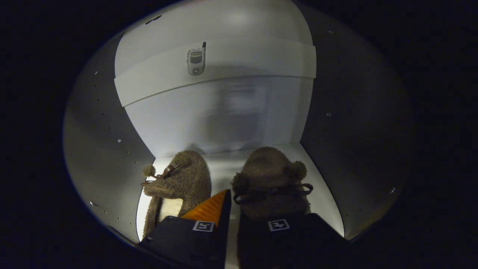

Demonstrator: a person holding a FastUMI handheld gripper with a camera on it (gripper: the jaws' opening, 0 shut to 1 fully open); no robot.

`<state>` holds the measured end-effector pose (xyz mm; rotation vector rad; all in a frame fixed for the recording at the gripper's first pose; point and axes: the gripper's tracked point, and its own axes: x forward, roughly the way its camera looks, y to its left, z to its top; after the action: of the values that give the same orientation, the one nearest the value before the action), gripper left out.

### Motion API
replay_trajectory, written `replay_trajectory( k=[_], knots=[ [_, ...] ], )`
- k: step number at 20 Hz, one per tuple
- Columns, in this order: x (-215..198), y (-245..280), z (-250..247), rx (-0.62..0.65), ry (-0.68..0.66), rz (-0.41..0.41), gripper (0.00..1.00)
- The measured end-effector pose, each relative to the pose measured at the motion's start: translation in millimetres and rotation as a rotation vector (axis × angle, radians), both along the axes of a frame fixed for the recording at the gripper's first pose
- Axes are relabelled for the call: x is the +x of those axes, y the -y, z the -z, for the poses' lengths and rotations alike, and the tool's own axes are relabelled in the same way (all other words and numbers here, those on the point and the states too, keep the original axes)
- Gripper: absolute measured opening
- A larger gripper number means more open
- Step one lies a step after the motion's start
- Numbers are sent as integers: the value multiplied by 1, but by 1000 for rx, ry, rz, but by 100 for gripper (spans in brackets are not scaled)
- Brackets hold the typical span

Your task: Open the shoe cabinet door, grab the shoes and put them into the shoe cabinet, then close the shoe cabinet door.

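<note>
Inside the cabinet (112, 123), two fuzzy slippers sit side by side on the pale floor, toes toward the back wall. The left slipper (179, 183) lies just ahead of the left finger and a little outside it. The gripper (233, 224) has its fingers close together, a narrow gap between them. The right slipper (269, 179) lies partly under the right finger. I cannot tell whether the fingers press on it. A small phone (196, 59) lies on the shelf above.

brown fuzzy slippers (261, 179); white cabinet (224, 119)
</note>
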<state>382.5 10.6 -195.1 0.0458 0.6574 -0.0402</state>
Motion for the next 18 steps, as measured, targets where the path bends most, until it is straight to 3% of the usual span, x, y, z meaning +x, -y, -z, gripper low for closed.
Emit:
replay_trajectory(
  k=[4,8,13,18],
  knots=[
    [-17,-3,-11,-19,3,-23,74],
    [-36,-3,-31,-8,26,-32,95],
    [-66,2,-66,-3,100,-43,97],
    [-112,-4,-128,-34,295,-78,99]
  ],
)
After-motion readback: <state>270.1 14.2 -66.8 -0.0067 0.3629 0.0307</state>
